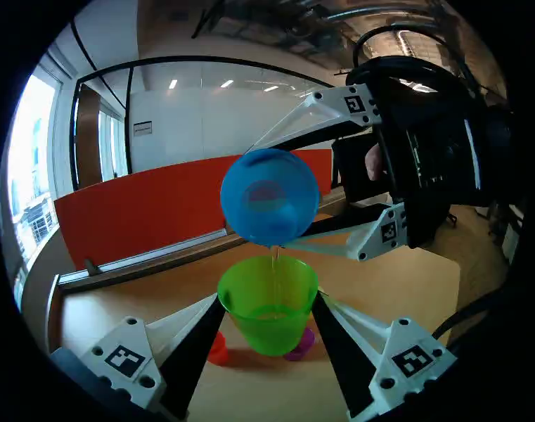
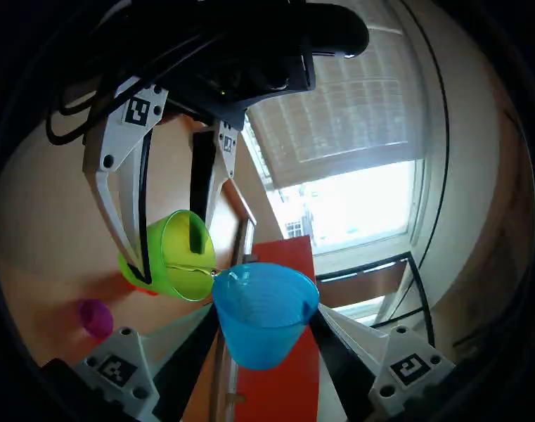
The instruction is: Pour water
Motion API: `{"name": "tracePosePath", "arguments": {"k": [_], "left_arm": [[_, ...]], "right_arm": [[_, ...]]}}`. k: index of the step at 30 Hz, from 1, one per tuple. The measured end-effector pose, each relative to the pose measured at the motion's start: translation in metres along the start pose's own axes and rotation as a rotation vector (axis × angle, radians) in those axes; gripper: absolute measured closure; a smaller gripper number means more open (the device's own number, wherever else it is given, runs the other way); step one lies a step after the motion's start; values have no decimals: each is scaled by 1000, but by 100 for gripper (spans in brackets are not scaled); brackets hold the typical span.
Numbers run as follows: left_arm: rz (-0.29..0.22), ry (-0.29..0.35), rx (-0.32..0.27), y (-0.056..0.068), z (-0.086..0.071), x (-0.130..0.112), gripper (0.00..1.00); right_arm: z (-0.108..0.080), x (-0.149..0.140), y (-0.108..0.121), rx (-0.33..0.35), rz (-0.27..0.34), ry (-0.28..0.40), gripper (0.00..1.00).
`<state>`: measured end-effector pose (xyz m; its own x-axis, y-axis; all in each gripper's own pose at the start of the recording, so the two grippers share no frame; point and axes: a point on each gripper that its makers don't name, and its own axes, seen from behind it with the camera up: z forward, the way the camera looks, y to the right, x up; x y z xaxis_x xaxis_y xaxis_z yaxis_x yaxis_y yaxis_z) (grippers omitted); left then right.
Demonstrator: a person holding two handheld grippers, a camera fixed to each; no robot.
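My left gripper (image 1: 268, 304) is shut on an upright green cup (image 1: 267, 323) holding a little water, low in the left gripper view. Just above it hangs a blue cup (image 1: 269, 197), tipped toward the camera, with my right gripper (image 1: 268, 200) shut on it. A thin stream of water (image 1: 274, 261) falls from the blue cup's rim into the green cup. In the right gripper view the blue cup (image 2: 263, 316) sits between my right gripper's (image 2: 265, 309) fingers, its rim against the green cup (image 2: 172, 257), which the left gripper (image 2: 170, 254) holds.
A small red cup (image 1: 218, 349) and a small purple cup (image 1: 301, 344) stand on the wooden table (image 1: 394, 281) right behind the green cup. The purple cup (image 2: 95, 316) also lies off to the side in the right gripper view. An orange wall panel (image 1: 140, 207) runs behind the table.
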<state>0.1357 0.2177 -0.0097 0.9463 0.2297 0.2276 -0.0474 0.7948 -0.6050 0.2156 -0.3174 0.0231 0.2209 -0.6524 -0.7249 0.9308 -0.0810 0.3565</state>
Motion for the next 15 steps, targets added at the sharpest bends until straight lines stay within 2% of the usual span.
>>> {"name": "tracePosePath", "arguments": {"k": [15], "left_arm": [[-2,-2,0,-1,1,-1,14]], "right_arm": [[-5,5,-6,9,-43,-3,12]]}}
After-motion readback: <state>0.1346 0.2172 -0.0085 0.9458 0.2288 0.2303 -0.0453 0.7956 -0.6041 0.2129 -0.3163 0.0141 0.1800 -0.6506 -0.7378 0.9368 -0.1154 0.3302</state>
